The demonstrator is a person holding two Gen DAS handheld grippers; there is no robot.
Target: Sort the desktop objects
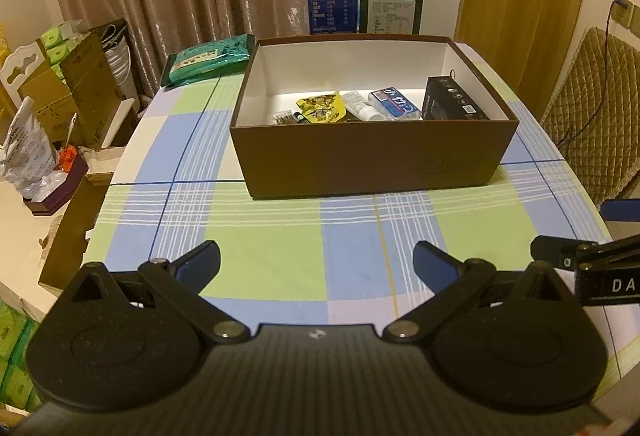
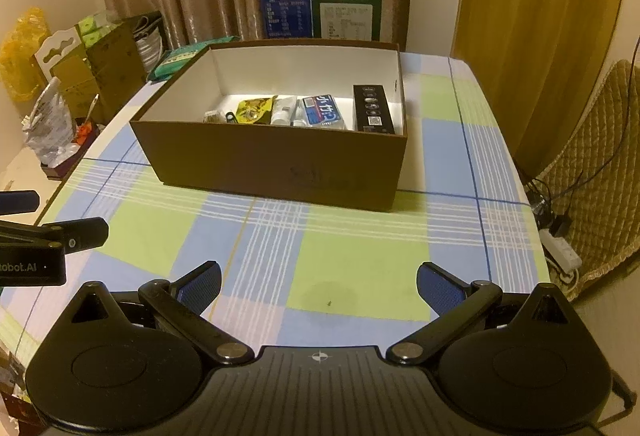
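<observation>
Straight ahead of both tools sits the open brown cardboard box with a white lining [image 1: 372, 151], well apart from the fingertips across a bare stretch of the counter covered in a green, blue and white checked cloth [image 1: 280, 260]. The box's long axis runs left to right across both views, its long near wall facing the person. From the left hand-held gripper [image 1: 316, 268] the box lies ahead and slightly right; from the right hand-held gripper [image 2: 318, 286] it lies ahead and slightly left, so neither looks clearly nearer. Both have their jaws spread wide and hold nothing. The task's things already lie in a row along the near inside wall of the box: a yellow foil snack pouch [image 1: 320, 108], a small white plastic bottle [image 1: 362, 107], a blue-and-white flat packet [image 1: 394, 103] and a black rectangular carton [image 1: 452, 99] at the right end. The carton's long axis runs front to back, toward the far wall; the bottle and packet lie angled the same general way. No loose item shows on the cloth between the grippers and the box, so the sorting looks largely done.
</observation>
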